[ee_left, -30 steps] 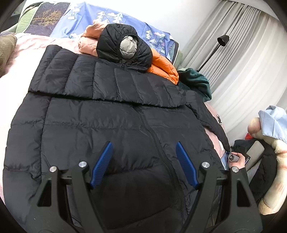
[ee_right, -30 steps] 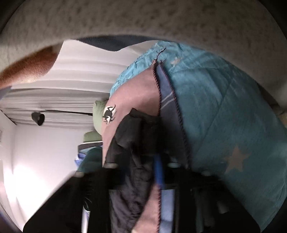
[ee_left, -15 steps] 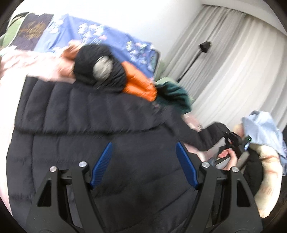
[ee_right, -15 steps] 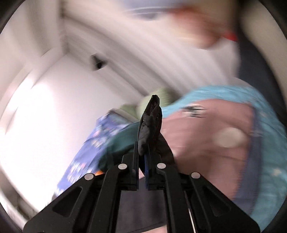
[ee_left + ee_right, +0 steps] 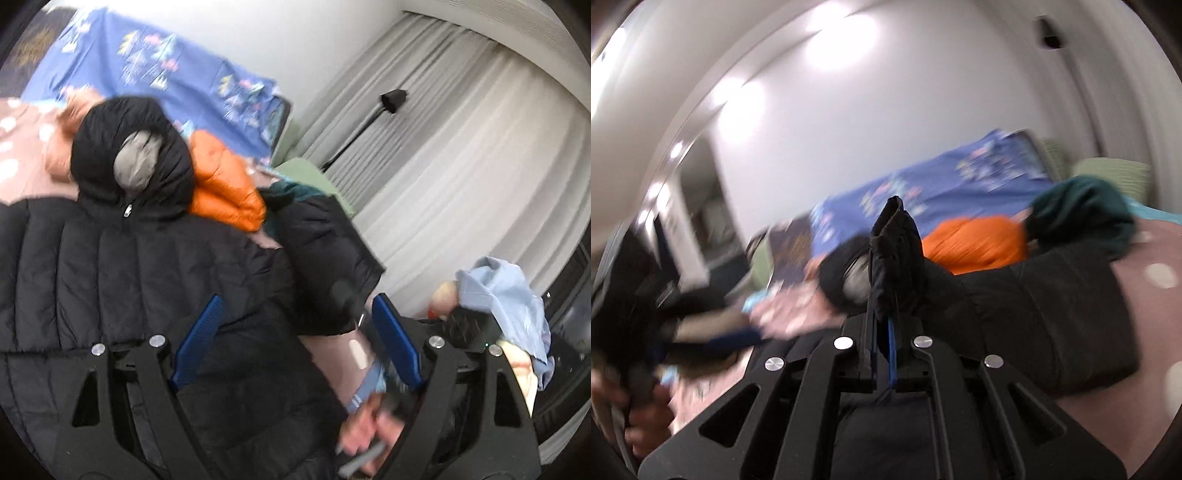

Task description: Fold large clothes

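Observation:
A large black puffer jacket (image 5: pixel 140 273) lies front-up on the bed, its hood (image 5: pixel 129 162) at the far end with grey lining showing. My left gripper (image 5: pixel 295 343) is open and empty, hovering over the jacket's lower body. My right gripper (image 5: pixel 882 325) is shut on the cuff of the jacket's right sleeve (image 5: pixel 894 254). The sleeve (image 5: pixel 325 266) is lifted and swung over the jacket's right side. The sleeve trails to the right in the right wrist view (image 5: pixel 1052 306).
An orange puffer jacket (image 5: pixel 225 188) and a dark green garment (image 5: pixel 291 192) lie beside the hood. A blue patterned cover (image 5: pixel 155 70) stands against the wall. A floor lamp (image 5: pixel 391 99) and white curtains (image 5: pixel 461 177) are at the right. The pink bedsheet (image 5: pixel 1152 306) shows.
My right gripper has pulled the sleeve up from the bed's right edge and swung it in over the jacket. My left gripper has shifted right, staying open.

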Demonstrator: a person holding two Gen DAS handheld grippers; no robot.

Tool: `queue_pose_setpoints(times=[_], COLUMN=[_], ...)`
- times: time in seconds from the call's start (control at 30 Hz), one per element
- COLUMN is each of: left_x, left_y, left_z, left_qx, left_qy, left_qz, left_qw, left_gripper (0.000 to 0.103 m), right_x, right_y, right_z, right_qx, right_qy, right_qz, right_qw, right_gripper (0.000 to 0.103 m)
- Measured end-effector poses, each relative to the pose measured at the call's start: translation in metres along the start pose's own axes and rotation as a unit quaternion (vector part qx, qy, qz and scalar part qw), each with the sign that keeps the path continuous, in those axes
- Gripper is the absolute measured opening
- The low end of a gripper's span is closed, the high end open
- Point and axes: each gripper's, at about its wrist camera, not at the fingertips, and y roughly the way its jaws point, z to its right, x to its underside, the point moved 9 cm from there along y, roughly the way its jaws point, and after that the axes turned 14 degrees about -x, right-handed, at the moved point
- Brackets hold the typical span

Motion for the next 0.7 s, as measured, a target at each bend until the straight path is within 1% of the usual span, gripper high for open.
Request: queue_pose_setpoints(times=[0.07, 0.1, 0.13, 0.17, 0.23, 0.3, 0.4, 0.43, 0.47, 0.5, 0.53, 0.57, 0.6, 0.63, 0.67, 0.7], left_x=[0.002, 0.004, 0.009, 0.012, 0.019, 0.024, 0.031, 0.033, 0.036, 0.037, 0.039, 0.041, 0.042, 0.041, 0.040, 0.038], left_y=[0.013, 0.021, 0.030, 0.036, 0.045, 0.049, 0.055, 0.056, 0.057, 0.057, 0.059, 0.060, 0.060, 0.059, 0.058, 0.056], left_z=[-0.015, -0.024, -0.034, -0.042, -0.058, -0.069, -0.086, -0.091, -0.096, -0.098, -0.102, -0.105, -0.107, -0.110, -0.111, -0.112], left_qx=[-0.006, -0.005, 0.000, 0.001, -0.001, -0.011, -0.029, -0.033, -0.034, -0.033, -0.030, -0.023, -0.015, -0.005, -0.003, -0.003], left_qy=[-0.016, -0.029, -0.048, -0.061, -0.085, -0.093, -0.104, -0.110, -0.116, -0.119, -0.124, -0.134, -0.140, -0.148, -0.149, -0.149], left_qz=[-0.017, -0.030, -0.047, -0.057, -0.070, -0.076, -0.085, -0.089, -0.093, -0.097, -0.102, -0.107, -0.110, -0.109, -0.106, -0.103], left_qw=[0.9997, 0.9991, 0.9977, 0.9966, 0.9940, 0.9927, 0.9905, 0.9893, 0.9883, 0.9876, 0.9865, 0.9849, 0.9839, 0.9830, 0.9831, 0.9834], left_gripper=[0.084, 0.084, 0.084, 0.084, 0.084, 0.084, 0.082, 0.076, 0.062, 0.052, 0.030, 0.018, 0.015, 0.012, 0.011, 0.011], right_x=[0.027, 0.041, 0.052, 0.065, 0.082, 0.091, 0.104, 0.107, 0.108, 0.110, 0.113, 0.114, 0.114, 0.115, 0.115, 0.115], right_y=[0.020, 0.028, 0.035, 0.041, 0.049, 0.058, 0.062, 0.063, 0.063, 0.064, 0.066, 0.067, 0.066, 0.067, 0.066, 0.064], right_z=[-0.025, -0.036, -0.045, -0.055, -0.069, -0.077, -0.080, -0.081, -0.080, -0.080, -0.083, -0.083, -0.083, -0.083, -0.083, -0.084], right_qx=[-0.021, -0.032, -0.041, -0.047, -0.056, -0.062, -0.066, -0.068, -0.068, -0.068, -0.066, -0.067, -0.069, -0.069, -0.068, -0.068], right_qy=[-0.029, -0.042, -0.051, -0.067, -0.089, -0.108, -0.119, -0.121, -0.122, -0.123, -0.123, -0.119, -0.114, -0.110, -0.108, -0.107], right_qz=[-0.045, -0.068, -0.085, -0.103, -0.128, -0.151, -0.172, -0.177, -0.181, -0.184, -0.186, -0.189, -0.193, -0.194, -0.192, -0.191], right_qw=[0.998, 0.996, 0.994, 0.991, 0.986, 0.981, 0.976, 0.974, 0.974, 0.973, 0.973, 0.972, 0.972, 0.972, 0.973, 0.973], right_gripper=[0.004, 0.004, 0.004, 0.004, 0.004, 0.004, 0.004, 0.005, 0.007, 0.007, 0.010, 0.019, 0.026, 0.038, 0.049, 0.054])
